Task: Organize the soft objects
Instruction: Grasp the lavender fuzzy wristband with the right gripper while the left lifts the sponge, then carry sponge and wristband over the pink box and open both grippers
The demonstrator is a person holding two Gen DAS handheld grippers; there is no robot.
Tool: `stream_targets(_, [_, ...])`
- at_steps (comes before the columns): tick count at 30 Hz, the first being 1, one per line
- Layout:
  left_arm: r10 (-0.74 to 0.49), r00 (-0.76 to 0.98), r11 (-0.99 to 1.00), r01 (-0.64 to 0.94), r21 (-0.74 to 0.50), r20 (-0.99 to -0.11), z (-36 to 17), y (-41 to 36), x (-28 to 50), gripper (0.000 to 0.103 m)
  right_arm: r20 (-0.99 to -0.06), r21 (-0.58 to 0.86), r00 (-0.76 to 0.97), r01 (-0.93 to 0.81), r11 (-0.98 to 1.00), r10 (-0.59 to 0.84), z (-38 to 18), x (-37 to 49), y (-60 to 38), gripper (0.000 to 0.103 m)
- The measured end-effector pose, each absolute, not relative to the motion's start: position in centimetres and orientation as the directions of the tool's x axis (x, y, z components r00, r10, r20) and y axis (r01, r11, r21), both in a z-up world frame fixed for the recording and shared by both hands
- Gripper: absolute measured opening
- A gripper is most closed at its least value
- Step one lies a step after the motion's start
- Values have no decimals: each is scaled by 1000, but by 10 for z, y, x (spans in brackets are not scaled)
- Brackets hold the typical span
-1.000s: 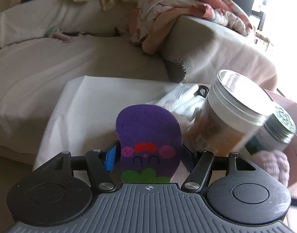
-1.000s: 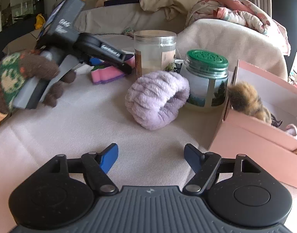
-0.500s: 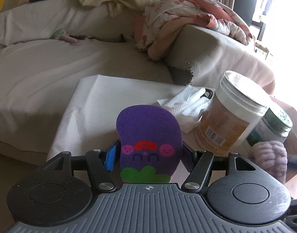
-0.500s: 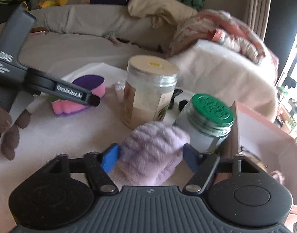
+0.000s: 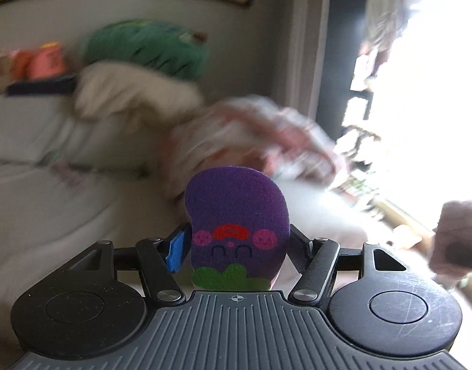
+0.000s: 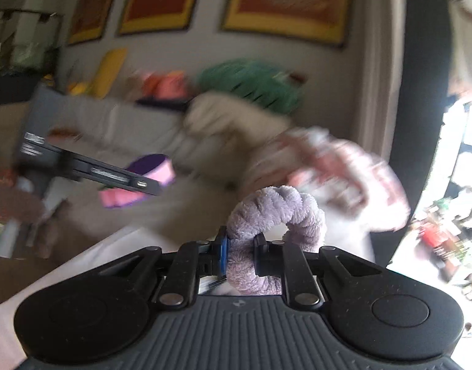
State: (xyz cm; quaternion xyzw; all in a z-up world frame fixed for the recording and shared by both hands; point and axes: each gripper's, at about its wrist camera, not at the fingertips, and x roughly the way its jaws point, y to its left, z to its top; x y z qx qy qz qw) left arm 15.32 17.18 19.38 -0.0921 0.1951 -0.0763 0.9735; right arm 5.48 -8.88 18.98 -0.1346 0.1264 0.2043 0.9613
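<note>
Left tongs pinch the purple eggplant sponge upright in the air; right tongs squeeze one side of the lilac plush scrunchie, which could slip out mid-swing, being fluffy and gripped off-centre

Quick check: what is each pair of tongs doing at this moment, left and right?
Left tongs: closed on the purple sponge.
Right tongs: closed on the lilac fluffy scrunchie, pinching one side of its ring.
</note>
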Motion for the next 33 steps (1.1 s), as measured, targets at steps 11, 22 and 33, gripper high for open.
stream_targets(11, [-497, 759, 865, 394, -312, -420, 217, 17, 211, 70, -344, -163, 910, -299, 940, 230, 157, 61, -199, 15])
stream_targets(22, [-521, 529, 848, 409, -336, -670, 131, -54, 247, 70, -557, 144, 740, -362, 921, 378, 89, 81, -233, 36])
stream_targets(33, [-520, 418, 834, 435, -338, -744, 106, -53, 245, 70, -558, 149, 684, -476, 867, 471, 90, 58, -208, 52])
